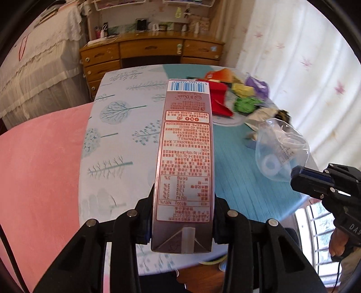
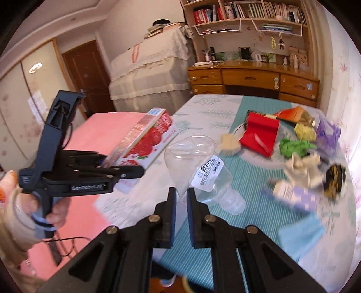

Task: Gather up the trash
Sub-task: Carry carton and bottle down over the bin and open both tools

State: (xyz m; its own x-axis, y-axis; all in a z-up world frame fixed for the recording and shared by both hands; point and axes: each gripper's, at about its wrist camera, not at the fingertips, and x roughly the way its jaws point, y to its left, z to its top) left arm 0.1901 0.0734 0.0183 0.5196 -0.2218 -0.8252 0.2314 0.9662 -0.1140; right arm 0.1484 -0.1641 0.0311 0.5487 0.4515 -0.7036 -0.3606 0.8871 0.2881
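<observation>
Glossy rectangular carton (image 1: 185, 162), crumpled clear bottle (image 2: 203, 171)

a wooden desk (image 2: 252, 77) stands at the far end, bookshelves (image 2: 246, 13) above it, a cloth-draped piano (image 2: 149, 74) to its left, a pink blanket (image 1: 38, 162) near left.

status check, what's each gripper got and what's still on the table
Left gripper shut on carton, lifted. Right gripper shut on crushed bottle. Wrappers remain on table. Nothing in the way.
</observation>
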